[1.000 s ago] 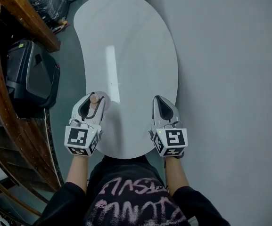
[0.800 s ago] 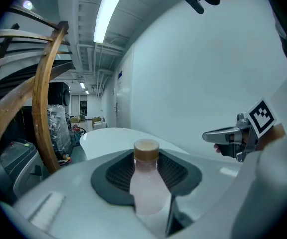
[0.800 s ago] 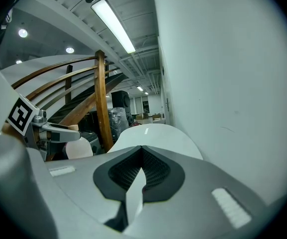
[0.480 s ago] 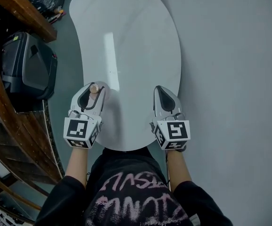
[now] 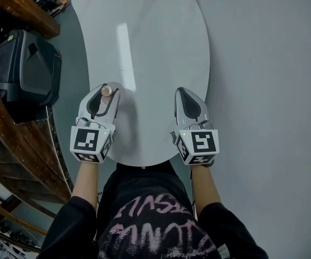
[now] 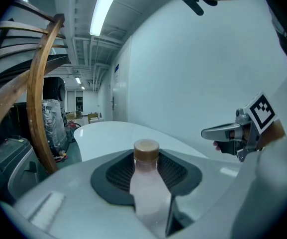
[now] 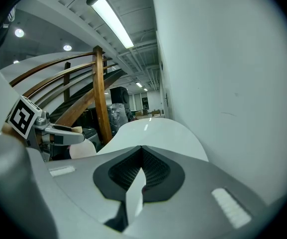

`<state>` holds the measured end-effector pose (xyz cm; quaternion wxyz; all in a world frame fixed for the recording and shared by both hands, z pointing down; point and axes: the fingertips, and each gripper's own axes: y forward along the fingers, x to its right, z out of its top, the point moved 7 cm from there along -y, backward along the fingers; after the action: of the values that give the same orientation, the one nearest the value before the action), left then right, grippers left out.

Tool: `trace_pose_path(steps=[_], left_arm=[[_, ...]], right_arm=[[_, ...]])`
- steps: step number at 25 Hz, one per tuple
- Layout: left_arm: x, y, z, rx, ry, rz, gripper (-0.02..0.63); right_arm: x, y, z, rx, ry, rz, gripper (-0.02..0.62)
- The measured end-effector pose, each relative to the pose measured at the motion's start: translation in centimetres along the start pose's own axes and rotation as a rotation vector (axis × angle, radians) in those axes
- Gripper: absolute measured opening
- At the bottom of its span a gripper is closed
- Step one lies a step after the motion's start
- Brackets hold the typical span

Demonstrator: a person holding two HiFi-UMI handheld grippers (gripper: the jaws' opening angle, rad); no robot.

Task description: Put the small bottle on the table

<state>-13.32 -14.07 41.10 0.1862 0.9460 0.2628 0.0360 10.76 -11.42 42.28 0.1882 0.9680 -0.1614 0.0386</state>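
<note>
Bottle (image 6: 146, 183) clamped in L gripper (image 5: 108, 87); R gripper (image 5: 181, 90) closed.

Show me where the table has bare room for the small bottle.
The white table is bare throughout: open between the left gripper, holding the small bottle, and the shut right gripper, and ahead to the far end. Nowhere crowded.

One small bottle (image 6: 146, 180) with one brown cap (image 6: 146, 150) is counted, and one white surface (image 5: 155, 42) is seen. Two hand-held grippers are counted, the left hand-held gripper (image 5: 105, 87) and the right hand-held gripper (image 5: 180, 91). One cube with square markers is carried on each, so two are counted, the left cube (image 5: 90, 143) and the right cube (image 5: 199, 145). One black box (image 5: 28, 69) is seen beside the surface.
</note>
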Motion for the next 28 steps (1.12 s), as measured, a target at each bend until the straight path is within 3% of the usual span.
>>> trace_pose_path(steps=[17, 28], left_arm=[[0.5, 2.0, -1.1, -0.017, 0.008, 0.002, 0.152], [1.7, 3.8, -3.0, -0.028, 0.014, 0.004, 0.152]], right_arm=[[0.4, 1.7, -1.1, -0.009, 0.005, 0.039, 0.014], [2.1, 2.1, -3.8, -0.022, 0.025, 0.050, 0.014]])
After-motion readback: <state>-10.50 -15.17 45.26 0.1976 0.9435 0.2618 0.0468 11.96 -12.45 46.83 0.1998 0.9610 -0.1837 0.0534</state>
